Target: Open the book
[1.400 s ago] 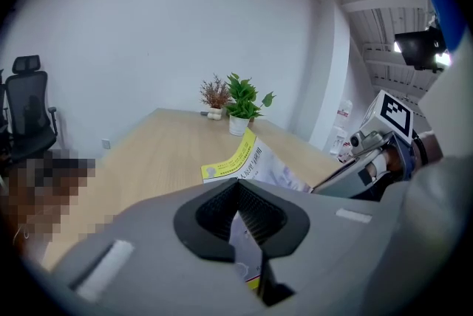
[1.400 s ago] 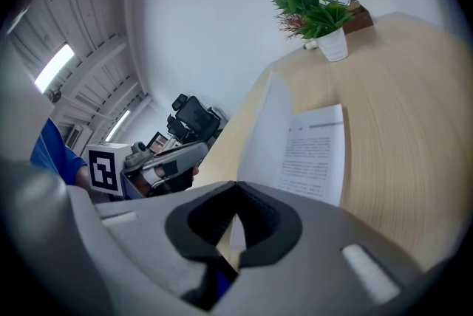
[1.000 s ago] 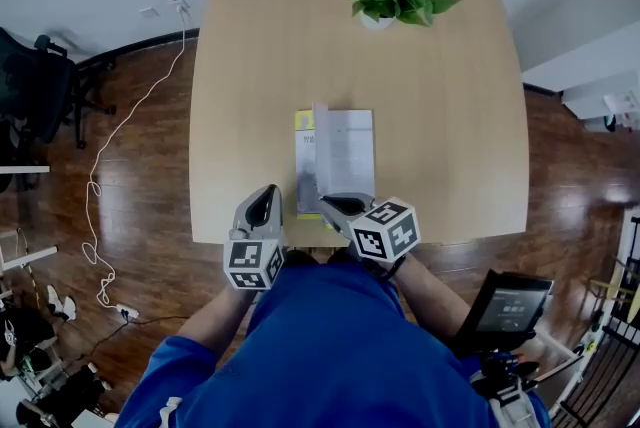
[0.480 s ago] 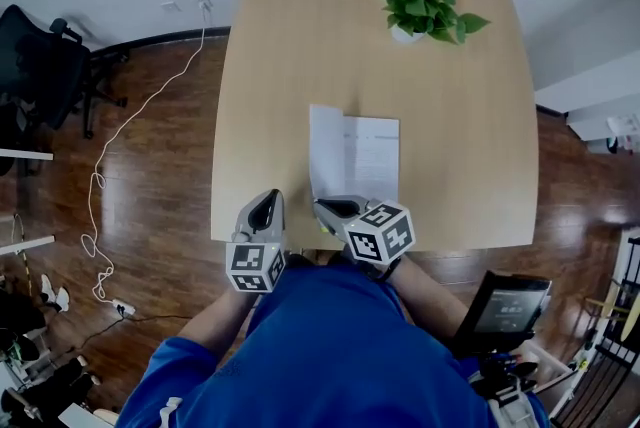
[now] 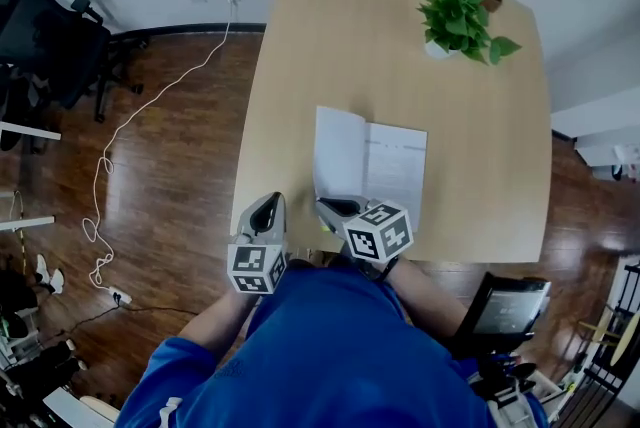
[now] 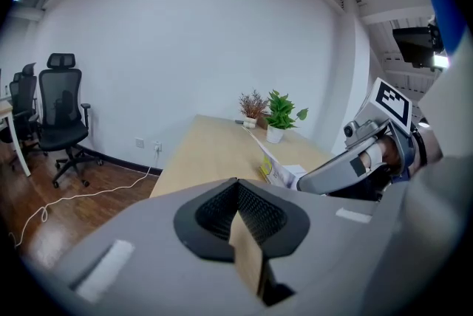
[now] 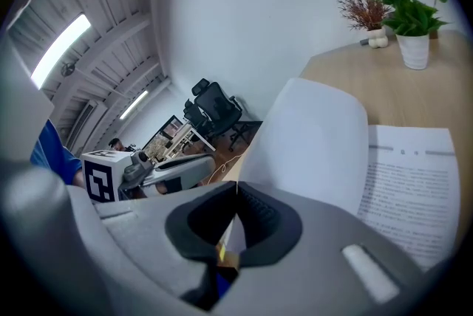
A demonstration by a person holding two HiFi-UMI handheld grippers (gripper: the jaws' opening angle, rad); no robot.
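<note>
Book opened wider — R gripper clamps it.

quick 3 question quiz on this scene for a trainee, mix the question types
1. True or false: the book lies shut on the table.
2. What is the right gripper closed on? A) the book B) a leaf of the plant C) a cable
3. Fill in: the plant stands at the table's ___ end, seen from the person.
Key: 1 false; 2 A; 3 far.
</note>
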